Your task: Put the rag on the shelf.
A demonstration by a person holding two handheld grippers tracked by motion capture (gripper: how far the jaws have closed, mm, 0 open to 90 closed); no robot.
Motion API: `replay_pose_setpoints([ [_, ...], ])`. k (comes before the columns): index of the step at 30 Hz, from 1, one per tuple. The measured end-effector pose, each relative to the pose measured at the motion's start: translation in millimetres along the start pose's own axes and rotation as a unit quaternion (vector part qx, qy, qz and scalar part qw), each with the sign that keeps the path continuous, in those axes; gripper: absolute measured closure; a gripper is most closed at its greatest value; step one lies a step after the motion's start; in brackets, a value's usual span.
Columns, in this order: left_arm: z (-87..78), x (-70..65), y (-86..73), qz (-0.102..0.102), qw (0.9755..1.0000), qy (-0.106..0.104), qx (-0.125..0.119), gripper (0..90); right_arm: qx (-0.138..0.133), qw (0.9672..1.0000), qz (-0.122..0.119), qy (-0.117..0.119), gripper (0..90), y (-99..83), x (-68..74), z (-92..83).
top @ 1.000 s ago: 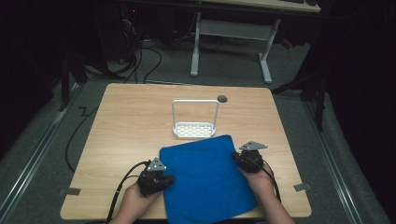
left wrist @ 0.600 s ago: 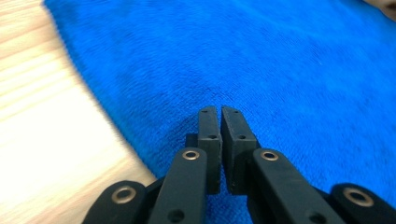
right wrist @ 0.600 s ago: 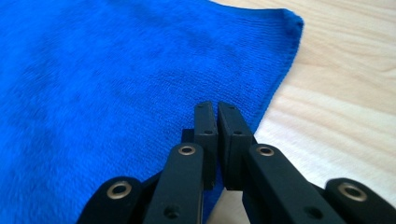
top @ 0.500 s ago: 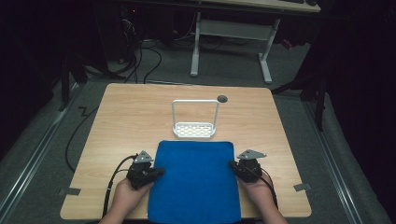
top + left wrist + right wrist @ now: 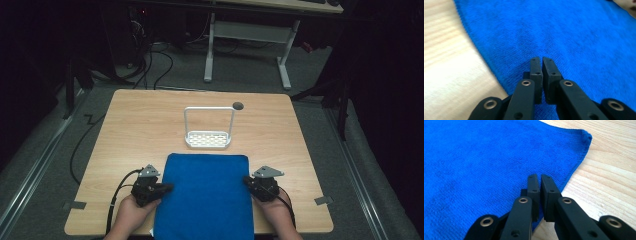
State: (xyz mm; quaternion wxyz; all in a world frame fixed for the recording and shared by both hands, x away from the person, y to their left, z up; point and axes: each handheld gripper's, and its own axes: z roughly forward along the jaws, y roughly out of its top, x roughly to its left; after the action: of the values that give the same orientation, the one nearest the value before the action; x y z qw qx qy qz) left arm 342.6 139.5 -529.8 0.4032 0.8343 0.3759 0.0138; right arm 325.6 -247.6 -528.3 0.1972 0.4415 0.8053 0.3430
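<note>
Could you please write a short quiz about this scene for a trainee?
1. True or false: the blue towel lies flat on the table.
2. Which thing stands beyond the towel's far edge? A) white rack B) red cup C) green bowl
3. Fill in: the left gripper and the right gripper are each at one ____ of the towel.

Key
1. True.
2. A, the white rack, apart from the towel.
3. Side; both sets of jaws stand shut on the towel's edges.
</note>
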Motion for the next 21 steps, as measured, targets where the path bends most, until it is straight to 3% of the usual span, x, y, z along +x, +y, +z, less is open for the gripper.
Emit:
replay_pose_setpoints([
  [3, -1.1, -2.6, -0.8, 0.007, 1.0, -0.003, 0.005, 86.2, -0.001, 1.0, -0.003, 0.003, 85.7, -0.4, -0.6, -0.1],
  [6, -1.2, -0.6, 0.2, -0.001, 1.0, -0.007, 0.0, 81.4, -0.001, 0.9999, -0.002, 0.013, 79.9, 0.0, -1.8, -0.4],
  [8, -6.1, 3.5, 1.0, 0.002, 0.9991, 0.017, -0.037, 76.7, -0.027, 0.9995, 0.003, 0.018, 77.1, 1.5, -3.9, -6.1],
  [10, -8.2, 6.4, 1.9, -0.005, 0.9983, 0.027, -0.052, 75.5, -0.037, 0.9991, 0.006, 0.018, 76.4, 2.3, -5.7, -8.4],
  [13, -11.5, 19.6, 5.9, -0.027, 0.9932, 0.068, -0.091, 71.4, -0.055, 0.9983, 0.014, 0.015, 72.6, 3.9, -10.7, -12.9],
  [15, -8.4, 32.1, 11.5, -0.049, 0.9899, 0.084, -0.103, 69.9, -0.059, 0.9981, 0.013, 0.012, 69.3, 2.6, -14.3, -13.5],
  [21, 5.1, 42.0, 25.2, -0.053, 0.9892, 0.097, -0.097, 66.5, -0.065, 0.9976, 0.022, 0.012, 67.9, 0.8, -18.6, -16.7],
])
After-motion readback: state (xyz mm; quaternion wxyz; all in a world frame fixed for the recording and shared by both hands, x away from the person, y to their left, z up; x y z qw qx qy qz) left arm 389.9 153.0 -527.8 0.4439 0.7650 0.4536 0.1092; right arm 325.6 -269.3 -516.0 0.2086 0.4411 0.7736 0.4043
